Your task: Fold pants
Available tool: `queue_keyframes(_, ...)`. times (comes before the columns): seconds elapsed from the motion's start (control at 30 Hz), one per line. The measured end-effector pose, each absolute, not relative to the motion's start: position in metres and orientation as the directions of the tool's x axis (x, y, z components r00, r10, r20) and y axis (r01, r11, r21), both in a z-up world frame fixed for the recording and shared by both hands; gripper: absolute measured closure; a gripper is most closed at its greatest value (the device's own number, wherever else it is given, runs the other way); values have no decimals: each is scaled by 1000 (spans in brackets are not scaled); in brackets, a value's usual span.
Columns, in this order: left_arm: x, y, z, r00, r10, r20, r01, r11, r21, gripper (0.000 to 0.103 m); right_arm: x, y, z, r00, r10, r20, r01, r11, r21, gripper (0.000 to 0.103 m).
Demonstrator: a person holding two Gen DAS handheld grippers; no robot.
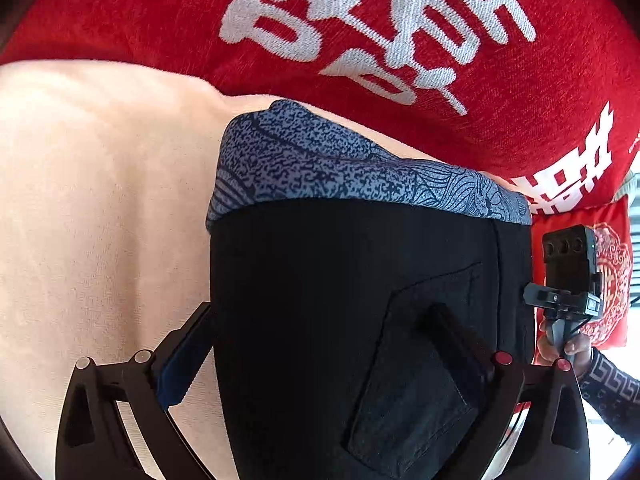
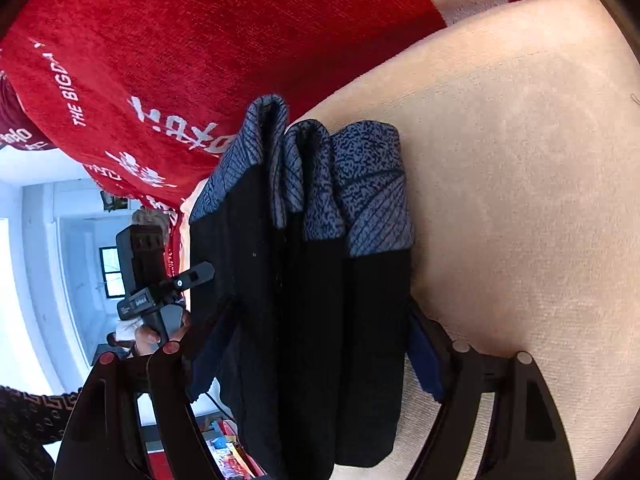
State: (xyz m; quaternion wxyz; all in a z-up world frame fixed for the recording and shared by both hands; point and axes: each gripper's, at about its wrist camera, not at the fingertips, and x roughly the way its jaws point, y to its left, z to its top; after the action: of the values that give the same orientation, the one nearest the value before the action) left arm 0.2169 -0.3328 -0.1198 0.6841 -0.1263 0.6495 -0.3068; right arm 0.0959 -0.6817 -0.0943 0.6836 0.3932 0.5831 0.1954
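The black pants (image 1: 340,320) with a blue patterned waistband (image 1: 340,168) hang folded in several layers over a cream cushion (image 1: 100,200). My left gripper (image 1: 320,328) is closed on the pants' edge, near a back pocket (image 1: 420,360). My right gripper (image 2: 320,328) is shut across the stacked layers (image 2: 312,320) below the blue band (image 2: 360,184). Each view shows the other gripper: the right one at the right edge of the left wrist view (image 1: 568,280), the left one at the left side of the right wrist view (image 2: 152,280).
A red blanket with white lettering (image 1: 360,32) covers the back of the seat; it also shows in the right wrist view (image 2: 180,60). A red patterned pillow (image 1: 600,272) lies at the right. A bright room with a window (image 2: 112,272) lies beyond.
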Motion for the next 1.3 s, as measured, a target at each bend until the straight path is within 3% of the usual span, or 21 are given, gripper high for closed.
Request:
queue_keyframes(0.03,215,-331,-120,52,-505,-861,218,848,-484,0,96,-682,-94,245,723,-646,208,611,764,22)
queue_keyframes(0.07,213,-331,-119,58,-500,-864,207,853,-480,1,96,-682,-94,244,717,-653,223,614,757,25)
queue_keyframes(0.13,204,-334,-112,70,-529,-846,212,837,-505,24,97,-679,-91,240,695,-678,242,633,735,30)
queue_keyframes(0.3,188,-335,-89,104,-523,-846,228,841,-491,38,93,-678,-81,252,707,-660,265,606,750,53)
queue_keyframes(0.4,181,-338,-73,122,-514,-849,241,845,-477,43,87,-682,-72,286,737,-613,287,544,788,59)
queue_keyframes(0.47,174,-341,-62,126,-519,-845,252,841,-479,43,82,-679,-64,280,743,-608,275,544,793,59)
queue_keyframes(0.5,170,-342,-57,81,-601,-795,293,777,-558,43,78,-677,-61,271,748,-606,271,545,793,59)
queue_keyframes(0.83,99,-333,-14,71,-565,-822,286,801,-526,43,14,-658,-34,252,801,-543,256,486,836,59)
queue_keyframes(0.97,71,-321,-21,68,-505,-861,305,832,-463,43,-16,-638,-41,217,798,-562,253,510,822,59)
queue_keyframes(1.07,60,-318,-46,46,-463,-885,308,850,-428,42,-31,-625,-59,197,753,-628,273,573,773,57)
queue_keyframes(1.1,58,-315,-60,35,-442,-897,304,859,-411,40,-34,-623,-64,193,731,-654,276,599,751,54)
queue_keyframes(1.2,57,-298,-79,106,-407,-907,301,883,-361,9,-42,-621,-74,227,650,-725,271,673,688,44)
queue_keyframes(1.23,59,-295,-83,126,-396,-910,310,887,-343,0,-43,-621,-77,235,625,-744,276,691,668,32)
queue_keyframes(1.3,60,-294,-86,138,-399,-907,323,883,-340,0,-44,-620,-78,250,593,-766,279,713,643,30)
